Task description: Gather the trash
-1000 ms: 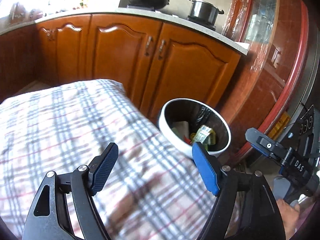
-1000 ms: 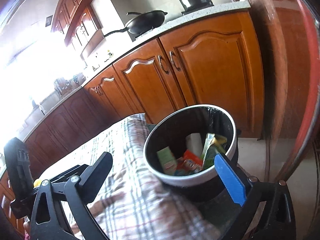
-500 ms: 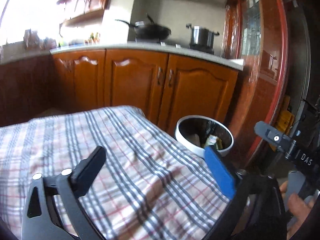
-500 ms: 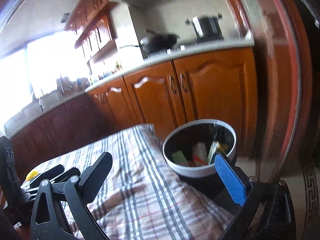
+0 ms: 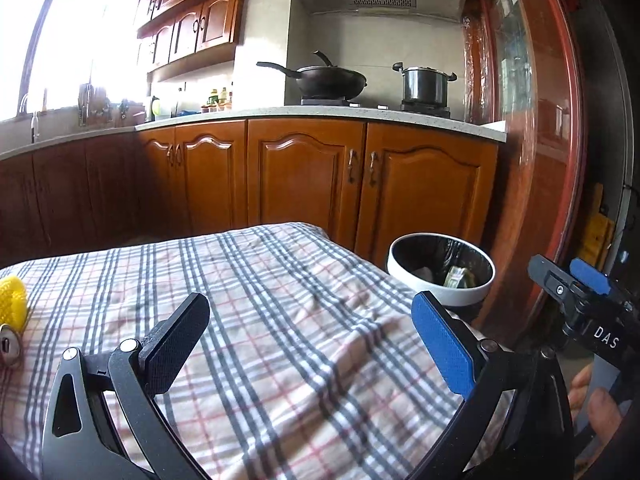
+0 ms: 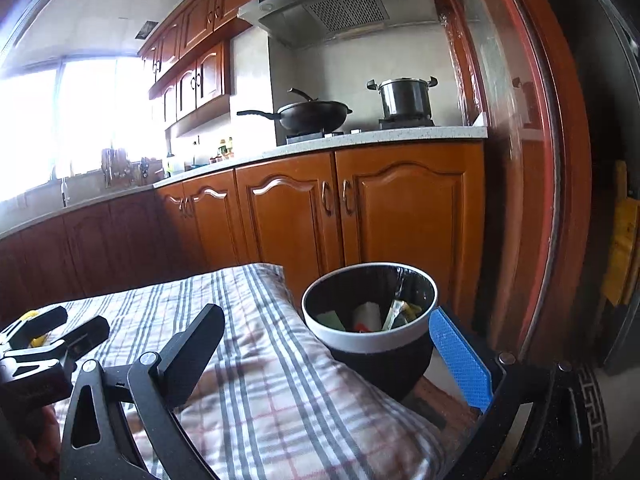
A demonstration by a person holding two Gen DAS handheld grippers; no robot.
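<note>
The white-rimmed trash bin (image 5: 440, 294) (image 6: 372, 342), lined with a black bag, stands on the floor off the table's far right corner. It holds several wrappers and a white cup. My left gripper (image 5: 310, 340) is open and empty over the plaid tablecloth (image 5: 280, 300). My right gripper (image 6: 326, 356) is also open and empty, just short of the bin. A yellow knobbly item (image 5: 12, 304) and a small metal piece (image 5: 8, 350) lie at the table's left edge. Each gripper shows in the other's view: the right gripper (image 5: 568, 276) and the left gripper (image 6: 62, 328).
Wooden base cabinets (image 5: 312, 176) run behind the table and bin. On the counter sit a black wok (image 5: 328, 80) and a steel pot (image 5: 424, 84). A red door frame (image 5: 560, 160) stands right of the bin. A hand (image 5: 600, 404) holds the right gripper.
Both views have drawn back from the bin and tilted up, so the bin looks smaller and farther. The left jaws have spread wider. The yellow item has come into view at left.
</note>
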